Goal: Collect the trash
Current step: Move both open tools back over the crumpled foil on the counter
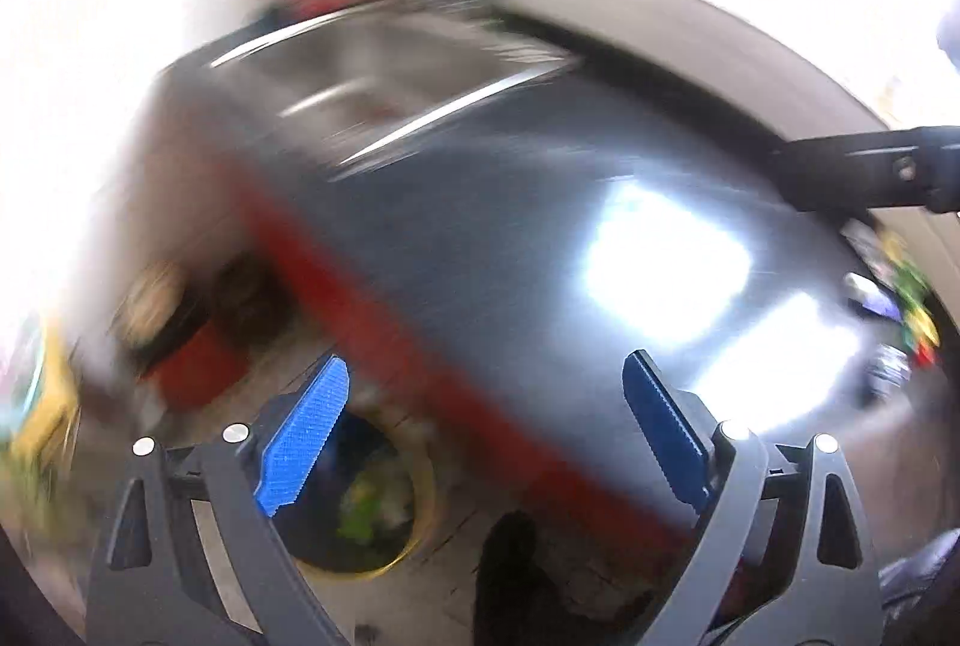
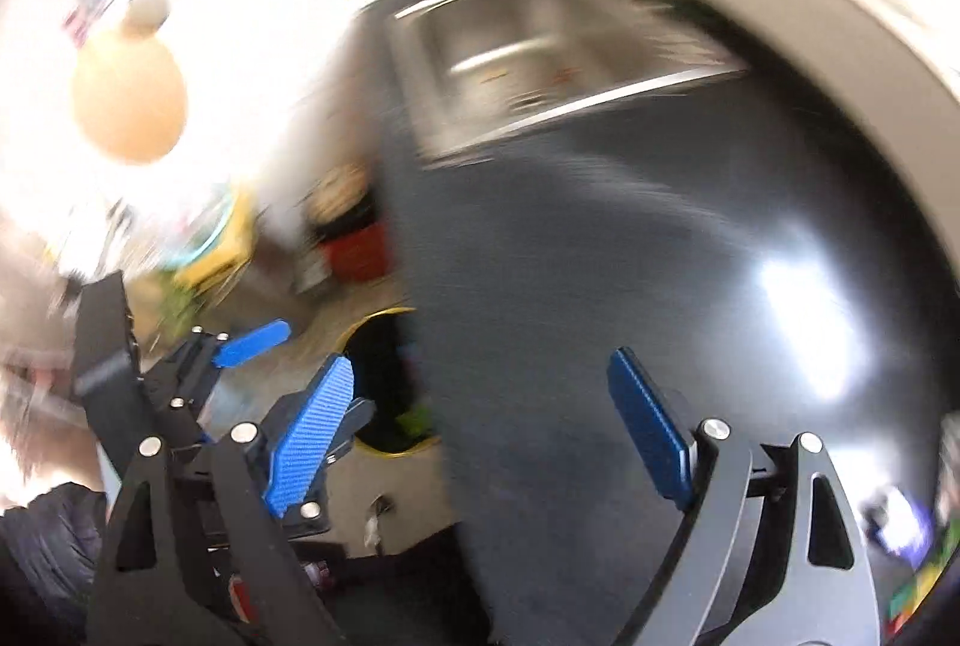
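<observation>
Both of my views are badly smeared. My left gripper point(image 1: 483, 433) is spread wide with nothing between its blue pads point(image 1: 306, 436), hanging over the edge of the dark countertop point(image 1: 510, 226). Below it on the floor stands a yellow-rimmed bin point(image 1: 366, 502) holding a blurred green-and-white scrap. My right gripper point(image 2: 480, 433) is also spread and empty above the same counter. The remaining trash point(image 1: 906, 304) is a colourful clutter of wrappers at the counter's right edge; details are unreadable. The steel sink point(image 2: 540, 64) lies beyond
</observation>
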The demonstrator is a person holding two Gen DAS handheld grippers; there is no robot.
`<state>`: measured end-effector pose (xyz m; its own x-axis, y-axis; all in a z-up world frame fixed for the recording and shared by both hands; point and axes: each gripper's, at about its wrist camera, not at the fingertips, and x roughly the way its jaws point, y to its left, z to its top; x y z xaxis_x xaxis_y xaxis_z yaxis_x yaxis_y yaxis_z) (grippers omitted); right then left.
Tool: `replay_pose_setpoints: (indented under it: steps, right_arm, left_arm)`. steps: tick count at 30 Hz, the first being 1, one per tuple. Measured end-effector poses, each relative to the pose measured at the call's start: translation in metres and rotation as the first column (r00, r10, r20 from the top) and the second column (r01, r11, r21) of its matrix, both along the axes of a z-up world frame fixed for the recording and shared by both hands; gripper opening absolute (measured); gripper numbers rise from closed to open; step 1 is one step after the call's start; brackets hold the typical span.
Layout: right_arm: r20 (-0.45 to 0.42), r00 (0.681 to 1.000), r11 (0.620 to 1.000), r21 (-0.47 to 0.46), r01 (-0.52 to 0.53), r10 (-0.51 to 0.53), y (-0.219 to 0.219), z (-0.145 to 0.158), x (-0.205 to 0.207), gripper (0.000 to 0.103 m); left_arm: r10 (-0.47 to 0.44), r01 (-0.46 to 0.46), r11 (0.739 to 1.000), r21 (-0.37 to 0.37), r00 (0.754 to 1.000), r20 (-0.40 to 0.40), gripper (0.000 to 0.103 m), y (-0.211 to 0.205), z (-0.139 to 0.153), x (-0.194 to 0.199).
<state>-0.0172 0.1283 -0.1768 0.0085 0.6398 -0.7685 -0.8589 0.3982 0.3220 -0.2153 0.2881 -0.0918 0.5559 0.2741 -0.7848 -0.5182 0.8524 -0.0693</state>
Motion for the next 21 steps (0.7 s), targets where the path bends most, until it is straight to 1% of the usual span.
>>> replay_pose_setpoints:
  steps: [1, 2, 4, 5, 6, 7, 8, 9, 10, 11, 12, 13, 15, 16, 17, 19, 21]
  right_arm:
    - [0.01, 0.998, 0.998, 0.002, 0.06, -0.06, -0.024, 0.001, 0.013, 0.084]
    - [0.017, 0.992, 0.992, 0.003, 0.122, -0.122, -0.049, 0.002, 0.026, 0.084]
    - [0.04, 0.959, 0.96, -0.003, 0.28, -0.28, -0.11, 0.002, 0.053, 0.084]
    - [0.043, 0.944, 0.944, 0.001, 0.329, -0.329, -0.131, 0.001, 0.06, 0.084]
    - [0.051, 0.91, 0.911, 0.001, 0.412, -0.412, -0.168, 0.0, 0.07, 0.084]
    - [0.062, 0.884, 0.885, -0.004, 0.465, -0.464, -0.191, -0.002, 0.075, 0.084]
    - [0.071, 0.861, 0.862, -0.009, 0.506, -0.505, -0.21, -0.005, 0.079, 0.084]
    - [0.073, 0.828, 0.83, -0.011, 0.557, -0.555, -0.237, -0.008, 0.083, 0.084]
    - [0.071, 0.8, 0.802, -0.012, 0.598, -0.596, -0.262, -0.012, 0.086, 0.084]
    - [0.072, 0.764, 0.765, -0.018, 0.644, -0.641, -0.288, -0.016, 0.087, 0.084]
    - [0.074, 0.738, 0.739, -0.025, 0.674, -0.671, -0.305, -0.021, 0.088, 0.084]
    - [0.075, 0.721, 0.721, -0.029, 0.692, -0.689, -0.319, -0.025, 0.085, 0.084]
    - [0.069, 0.68, 0.679, -0.045, 0.733, -0.73, -0.352, -0.035, 0.084, 0.084]
    - [0.061, 0.664, 0.662, -0.052, 0.747, -0.745, -0.363, -0.04, 0.083, 0.084]
    - [0.053, 0.652, 0.649, -0.06, 0.758, -0.757, -0.371, -0.045, 0.083, 0.084]
    - [0.043, 0.638, 0.635, -0.07, 0.769, -0.769, -0.383, -0.053, 0.081, 0.084]
    - [0.033, 0.632, 0.629, -0.079, 0.774, -0.774, -0.389, -0.062, 0.081, 0.084]
  left_arm:
    - [-0.07, 0.07, 0.998, 0.008, 0.998, 0.008, 0.09, -0.015, 0.008, 0.019]
    - [-0.166, 0.165, 0.986, 0.026, 0.986, 0.016, 0.09, -0.037, 0.017, 0.046]
    - [-0.31, 0.308, 0.95, 0.048, 0.95, 0.035, 0.09, -0.074, 0.031, 0.085]
    - [-0.371, 0.369, 0.928, 0.052, 0.928, 0.041, 0.09, -0.092, 0.036, 0.102]
    - [-0.432, 0.43, 0.901, 0.054, 0.901, 0.043, 0.09, -0.112, 0.04, 0.119]
    - [-0.481, 0.479, 0.876, 0.056, 0.875, 0.044, 0.09, -0.129, 0.042, 0.132]
    - [-0.546, 0.543, 0.837, 0.06, 0.837, 0.045, 0.09, -0.154, 0.045, 0.147]
    - [-0.599, 0.596, 0.8, 0.068, 0.8, 0.042, 0.09, -0.174, 0.047, 0.16]
    - [-0.627, 0.623, 0.779, 0.072, 0.778, 0.04, 0.09, -0.185, 0.047, 0.167]
    - [-0.671, 0.667, 0.741, 0.081, 0.741, 0.035, 0.09, -0.205, 0.048, 0.176]
    - [-0.698, 0.693, 0.715, 0.085, 0.716, 0.03, 0.09, -0.216, 0.047, 0.182]
    - [-0.729, 0.725, 0.683, 0.088, 0.685, 0.022, 0.09, -0.232, 0.047, 0.194]
    - [-0.763, 0.759, 0.645, 0.091, 0.646, 0.017, 0.09, -0.252, 0.045, 0.198]
    - [-0.78, 0.777, 0.623, 0.089, 0.625, 0.01, 0.09, -0.262, 0.043, 0.202]
    - [-0.79, 0.786, 0.612, 0.088, 0.614, 0.004, 0.09, -0.267, 0.041, 0.203]
    - [-0.802, 0.8, 0.594, 0.085, 0.597, -0.01, 0.09, -0.273, 0.038, 0.207]
    - [-0.813, 0.812, 0.578, 0.08, 0.582, -0.029, 0.09, -0.275, 0.034, 0.211]
